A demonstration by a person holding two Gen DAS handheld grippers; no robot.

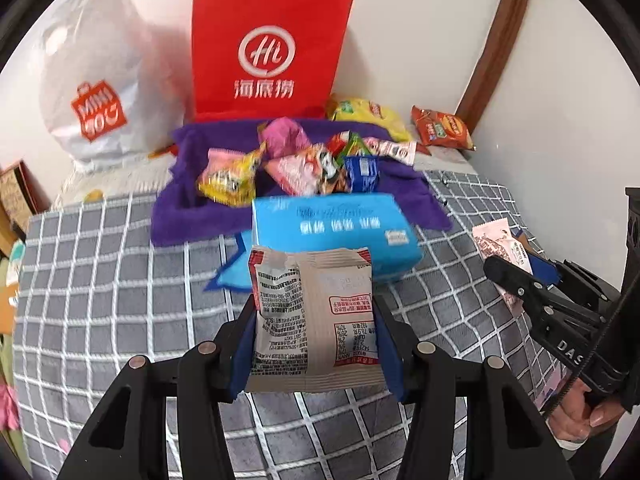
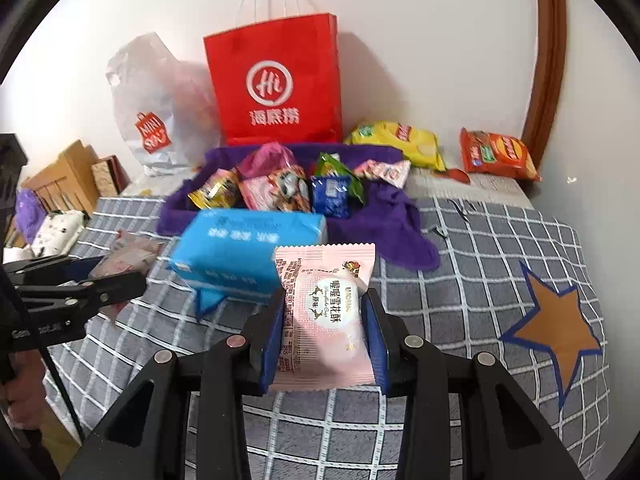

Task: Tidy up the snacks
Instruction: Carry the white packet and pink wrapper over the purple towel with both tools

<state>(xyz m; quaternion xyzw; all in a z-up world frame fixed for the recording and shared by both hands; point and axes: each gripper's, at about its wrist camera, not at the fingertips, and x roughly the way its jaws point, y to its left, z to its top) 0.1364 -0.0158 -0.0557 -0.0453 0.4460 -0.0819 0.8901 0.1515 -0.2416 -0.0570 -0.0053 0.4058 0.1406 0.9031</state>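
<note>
My left gripper (image 1: 314, 308) is shut on a beige snack packet with red trim (image 1: 308, 280), printed back facing the camera, held above the bed. My right gripper (image 2: 325, 304) is shut on a pink snack packet (image 2: 324, 272), which stands upright between the blue pads. Each gripper also shows at the edge of the other view: the right gripper (image 1: 516, 276) with its pink packet (image 1: 500, 244), the left gripper (image 2: 112, 280) with its beige packet (image 2: 128, 256). Beyond both lies a purple towel (image 1: 192, 184) heaped with several loose snack packets (image 1: 296, 160).
A blue tissue pack (image 1: 332, 224) lies just ahead on the grey checked blanket (image 1: 120, 280). A red paper bag (image 1: 268, 48) and a white plastic bag (image 1: 104, 80) stand against the wall. A yellow chip bag (image 2: 404, 140) and an orange bag (image 2: 500, 154) lie at the back right.
</note>
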